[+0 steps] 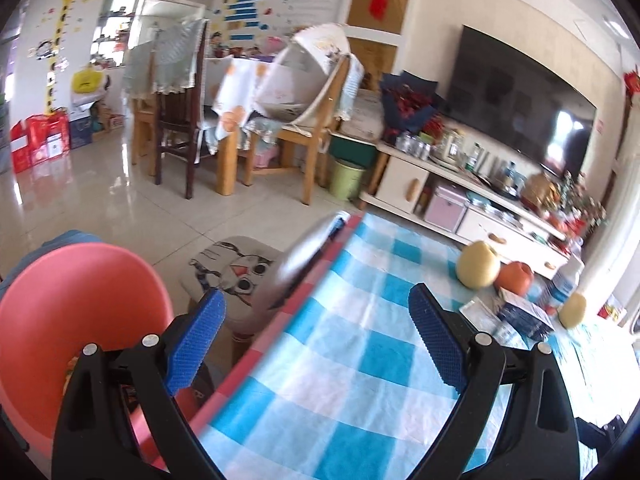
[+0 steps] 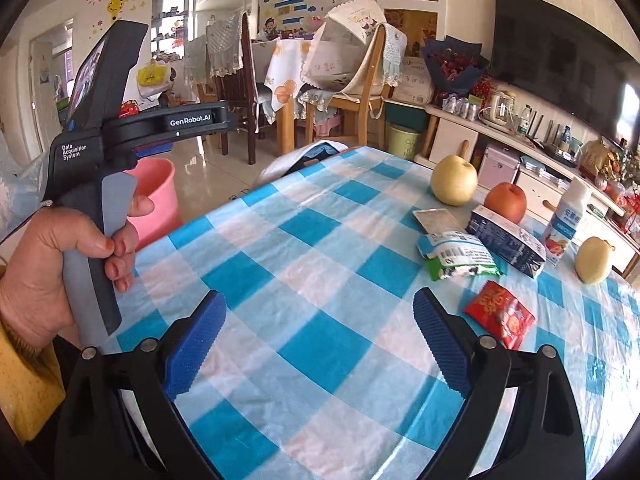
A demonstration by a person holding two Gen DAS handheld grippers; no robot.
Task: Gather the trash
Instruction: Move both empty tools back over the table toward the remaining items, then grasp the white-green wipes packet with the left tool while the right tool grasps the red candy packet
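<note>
A red wrapper (image 2: pixel 501 315), a green-and-white snack bag (image 2: pixel 460 256), a dark blue carton (image 2: pixel 508 240) and a small silvery packet (image 2: pixel 436 218) lie on the blue-checked table (image 2: pixel 304 264) at the right. My right gripper (image 2: pixel 318 332) is open and empty, just left of the red wrapper. My left gripper (image 1: pixel 316 330) is open and empty at the table's left edge, beside a pink bin (image 1: pixel 76 320) on the floor. The carton also shows in the left wrist view (image 1: pixel 524 314). The bin also shows in the right wrist view (image 2: pixel 158 200).
Two pears (image 2: pixel 455 180) (image 2: pixel 595 260), a red apple (image 2: pixel 506 202) and a white bottle (image 2: pixel 566 224) stand among the trash. A cartoon-print stool (image 1: pixel 236 276) sits by the table. The person's left hand holds the other gripper's handle (image 2: pixel 100 248). Chairs and a TV cabinet stand behind.
</note>
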